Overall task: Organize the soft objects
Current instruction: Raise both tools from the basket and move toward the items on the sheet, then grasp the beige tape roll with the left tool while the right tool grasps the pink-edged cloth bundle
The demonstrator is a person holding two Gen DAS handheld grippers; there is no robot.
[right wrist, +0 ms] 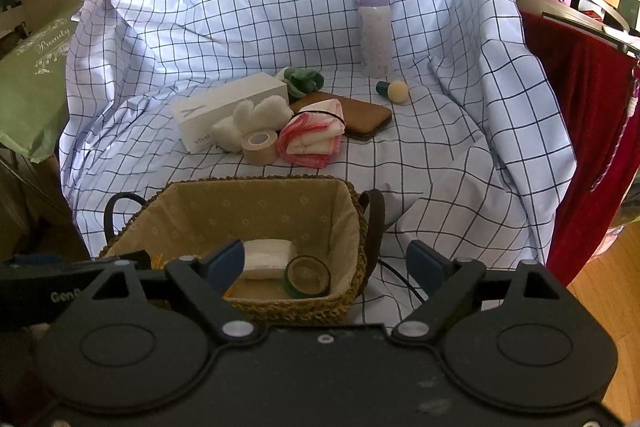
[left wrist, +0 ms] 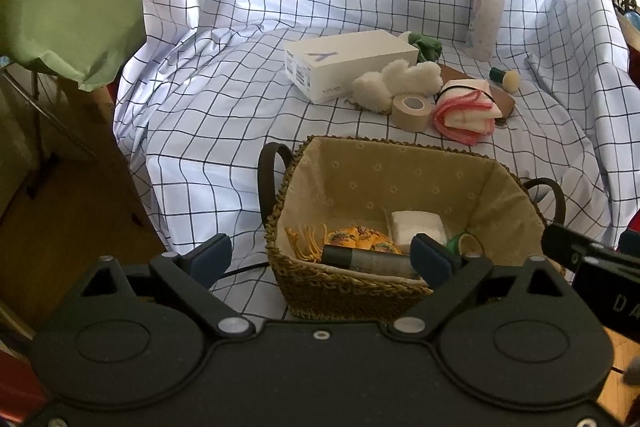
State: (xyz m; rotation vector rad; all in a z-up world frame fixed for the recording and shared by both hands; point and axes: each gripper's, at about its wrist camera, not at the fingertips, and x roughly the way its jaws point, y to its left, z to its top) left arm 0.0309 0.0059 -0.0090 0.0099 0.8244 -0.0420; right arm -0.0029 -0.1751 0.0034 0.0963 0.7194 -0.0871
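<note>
Left wrist view shows both grippers' jaws apart and empty, the basket [left wrist: 400, 291] partly filled, fluffy white plush [left wrist: 394, 83] and pink-edged cloths [left wrist: 466, 113] left outside.

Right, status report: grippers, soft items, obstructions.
Left gripper and right gripper open, empty. Pink-edged cloth and fluffy white item outside basket. Tape roll crowds them.

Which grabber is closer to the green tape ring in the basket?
Right. The right gripper hangs open almost directly over the green tape ring. The left gripper, also open, sits over the basket's other end.
</note>
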